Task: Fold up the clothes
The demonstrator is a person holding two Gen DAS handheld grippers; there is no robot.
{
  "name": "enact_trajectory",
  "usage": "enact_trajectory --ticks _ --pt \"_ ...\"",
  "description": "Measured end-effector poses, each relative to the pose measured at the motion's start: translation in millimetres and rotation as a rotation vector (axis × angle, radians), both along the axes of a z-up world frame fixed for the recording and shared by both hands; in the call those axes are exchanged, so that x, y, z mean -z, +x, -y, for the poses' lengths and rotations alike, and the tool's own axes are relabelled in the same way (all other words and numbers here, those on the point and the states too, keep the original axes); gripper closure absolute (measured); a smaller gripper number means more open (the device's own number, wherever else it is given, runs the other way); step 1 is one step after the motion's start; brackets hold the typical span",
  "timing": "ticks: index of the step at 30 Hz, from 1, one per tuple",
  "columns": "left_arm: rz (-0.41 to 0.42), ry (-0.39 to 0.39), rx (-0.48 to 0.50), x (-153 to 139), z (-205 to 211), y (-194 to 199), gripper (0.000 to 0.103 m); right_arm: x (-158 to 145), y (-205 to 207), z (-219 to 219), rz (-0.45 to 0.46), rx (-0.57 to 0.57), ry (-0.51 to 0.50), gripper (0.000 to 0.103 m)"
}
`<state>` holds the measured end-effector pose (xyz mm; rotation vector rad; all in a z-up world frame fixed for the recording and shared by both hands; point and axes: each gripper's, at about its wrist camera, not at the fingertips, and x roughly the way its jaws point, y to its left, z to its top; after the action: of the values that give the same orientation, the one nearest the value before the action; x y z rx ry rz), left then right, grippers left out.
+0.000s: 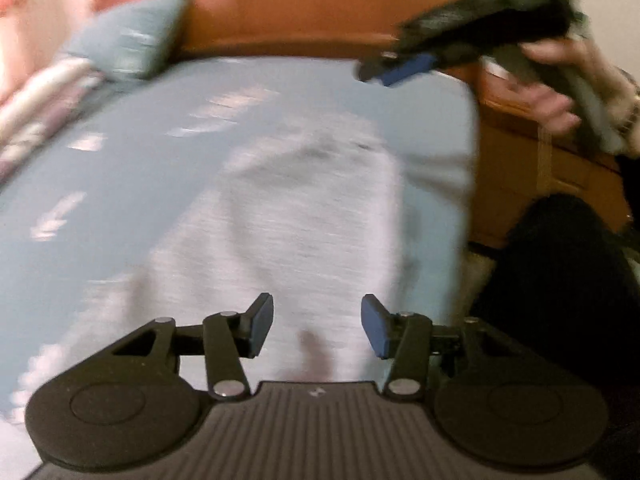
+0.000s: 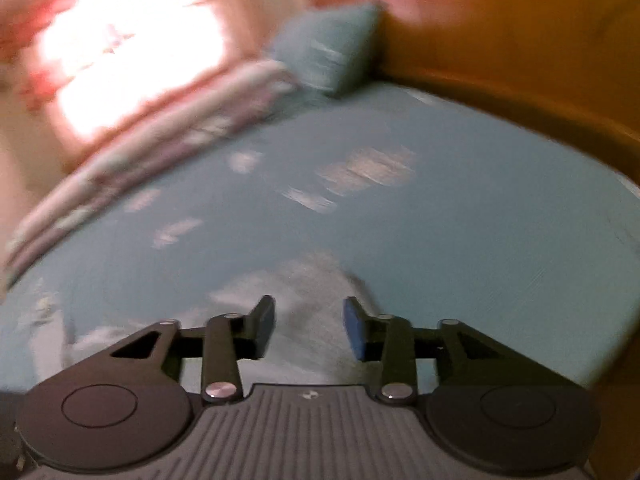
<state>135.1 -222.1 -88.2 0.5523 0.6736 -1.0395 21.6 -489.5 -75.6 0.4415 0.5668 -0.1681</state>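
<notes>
Clothes here come down to one pale grey garment [image 1: 304, 216] spread on the blue bed [image 1: 132, 184], toward the bed's right edge and reaching back from the near side. Both views are pretty smeared, so it's hard to say whether any fold is in yet; it looks mostly laid out long and flat, so the folding seems early or barely started. The left gripper [image 1: 317, 330] hangs over the near end of the garment with its jaws partly apart and nothing pinched between them. The right gripper [image 2: 310, 328], held by a hand [image 1: 556, 92] out past the bed's far right corner, is also half spread with only cloth under it, not gripped. A blue pillow [image 2: 332, 46] sits at the far left corner. Pretty much all the folds look left to do.
</notes>
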Motion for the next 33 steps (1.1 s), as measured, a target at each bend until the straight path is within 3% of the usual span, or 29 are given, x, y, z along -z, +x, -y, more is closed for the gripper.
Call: enact_trajectory --ticks 4,6,9,11,14,16,18,22,26,30,33 --pt "-0.039 -0.004 -0.228 6.3 -30.7 45.6 0.054 6.1 59.3 -37.1 0.032 -0.224 0.041 0.053" --pt "-0.133 0.036 -0.296 25.9 -42.4 63.0 0.053 19.2 94.7 -56.8 0.015 -0.309 0.076 0.053" --pt "-0.167 0.111 -0.295 44.9 -52.5 65.1 0.054 39.6 140.7 -84.1 -0.024 -0.398 0.114 0.053" --pt "-0.147 0.089 -0.265 27.5 -58.8 68.2 0.053 56.5 156.1 -97.5 -0.052 -0.459 0.127 0.053" --pt "-0.042 0.025 -0.268 -10.4 -63.7 89.9 0.052 78.6 154.1 -107.3 -0.101 -0.54 0.143 0.053" --pt "-0.095 -0.053 -0.299 -25.3 -68.6 123.2 0.05 87.4 154.0 -112.0 -0.164 -0.573 0.148 0.053" --pt "-0.188 -0.133 -0.328 -30.8 -71.3 158.0 0.049 92.5 154.8 -111.9 -0.162 -0.615 0.157 0.051" --pt "-0.522 -0.22 -0.374 6.9 -62.9 213.9 0.051 95.1 158.4 -101.1 -0.167 -0.616 0.227 0.051" --pt "-0.726 -0.27 -0.388 36.2 -69.3 233.1 0.051 96.2 161.5 -97.0 -0.16 -0.634 0.234 0.051" --pt "-0.719 -0.223 -0.408 45.2 -72.2 234.4 0.051 94.9 155.4 -94.1 -0.168 -0.638 0.234 0.051" --pt "-0.777 -0.22 -0.392 55.1 -78.1 238.1 0.05 91.9 155.4 -95.1 -0.169 -0.644 0.202 0.051"
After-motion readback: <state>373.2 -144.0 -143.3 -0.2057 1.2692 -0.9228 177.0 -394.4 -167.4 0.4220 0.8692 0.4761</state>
